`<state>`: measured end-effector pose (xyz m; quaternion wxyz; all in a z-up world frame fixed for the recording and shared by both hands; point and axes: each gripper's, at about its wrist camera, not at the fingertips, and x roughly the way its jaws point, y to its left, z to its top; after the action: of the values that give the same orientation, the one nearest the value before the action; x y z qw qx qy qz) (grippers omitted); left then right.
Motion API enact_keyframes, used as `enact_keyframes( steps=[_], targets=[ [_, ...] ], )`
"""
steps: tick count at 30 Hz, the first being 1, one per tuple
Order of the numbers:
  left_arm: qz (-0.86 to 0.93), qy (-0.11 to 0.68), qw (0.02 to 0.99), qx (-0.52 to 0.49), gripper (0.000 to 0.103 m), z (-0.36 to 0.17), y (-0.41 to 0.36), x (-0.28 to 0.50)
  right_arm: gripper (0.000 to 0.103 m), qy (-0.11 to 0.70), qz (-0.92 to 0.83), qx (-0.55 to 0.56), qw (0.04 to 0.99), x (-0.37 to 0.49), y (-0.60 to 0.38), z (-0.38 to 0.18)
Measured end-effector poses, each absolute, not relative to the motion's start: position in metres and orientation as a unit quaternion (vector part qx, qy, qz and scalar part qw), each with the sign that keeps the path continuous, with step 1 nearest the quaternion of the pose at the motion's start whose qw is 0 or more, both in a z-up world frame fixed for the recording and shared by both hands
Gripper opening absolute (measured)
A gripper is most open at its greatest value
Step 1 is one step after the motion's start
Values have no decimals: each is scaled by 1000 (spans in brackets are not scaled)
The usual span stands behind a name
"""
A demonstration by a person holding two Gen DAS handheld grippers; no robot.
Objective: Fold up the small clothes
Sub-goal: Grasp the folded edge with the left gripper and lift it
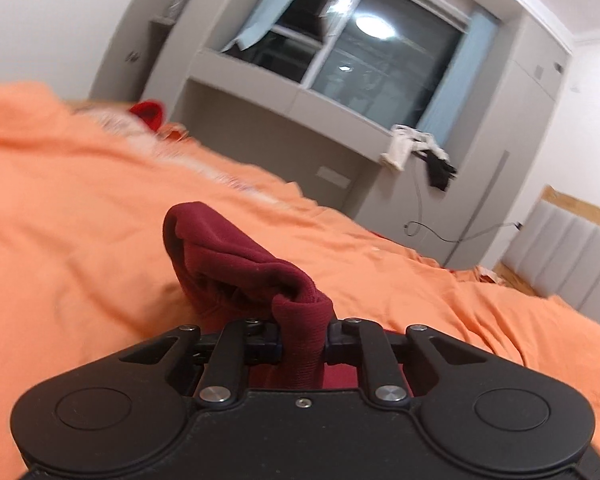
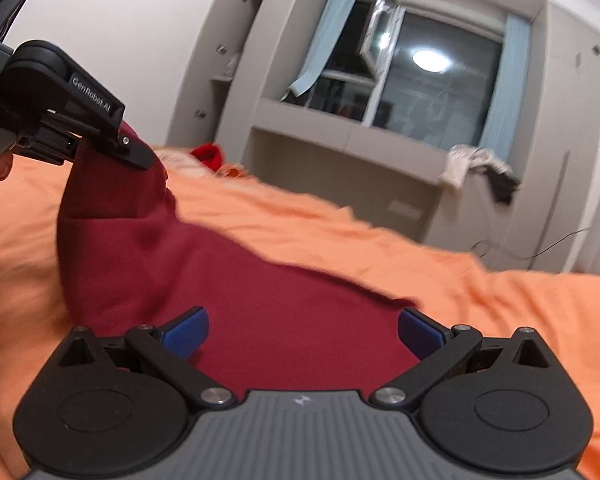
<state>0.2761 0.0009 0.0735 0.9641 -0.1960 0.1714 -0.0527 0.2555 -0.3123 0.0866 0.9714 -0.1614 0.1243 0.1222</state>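
— Where's the garment?

— The dark red garment (image 2: 260, 300) lies on the orange bedspread (image 2: 500, 320), most of it spread flat just ahead of the right gripper (image 2: 302, 334). One end is lifted off the bed and bunched up.

— Lifted by what?

— The left gripper (image 1: 302, 338). Its fingers are pressed together on a fold of the red cloth, which stands up between them. From the right wrist view you see that gripper from the side, raised over the left part of the bed, with cloth hanging from it.

— And the right one?

— Its blue pads (image 2: 188, 330) stand wide apart, one over each side of the flat part of the garment. Whether they touch the fabric I can't tell; the picture is blurred there.

— Anything else on the bed?

— A bright red item (image 2: 208, 155) towards the far edge, near the grey window unit (image 2: 340, 136). Pale and dark clothes (image 2: 476, 168) hang off the sill at its right end.
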Motion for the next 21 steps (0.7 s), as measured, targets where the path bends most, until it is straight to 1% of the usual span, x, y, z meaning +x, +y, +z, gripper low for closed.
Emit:
enact_keyframes(
  steps=[3, 10, 13, 17, 20, 21],
  targets=[
    [-73, 157, 971, -165, 16, 88, -25, 277, 103, 112, 79, -152, 979, 254, -333, 97],
    [-141, 149, 971, -121, 16, 103, -99, 281, 103, 132, 33, -96, 986, 260, -388, 117],
    [-180, 162, 966, -95, 16, 95, -133, 281, 103, 143, 7, -92, 985, 264, -409, 119],
    [-228, 183, 956, -31, 16, 73, -171, 271, 103, 151, -26, -78, 985, 265, -442, 122],
    [-248, 197, 948, 24, 20, 53, -188, 260, 103, 159, -38, -52, 985, 265, -461, 121],
    [-250, 195, 947, 40, 22, 47, -193, 255, 103, 165, -38, -37, 985, 266, -469, 121]
  ],
)
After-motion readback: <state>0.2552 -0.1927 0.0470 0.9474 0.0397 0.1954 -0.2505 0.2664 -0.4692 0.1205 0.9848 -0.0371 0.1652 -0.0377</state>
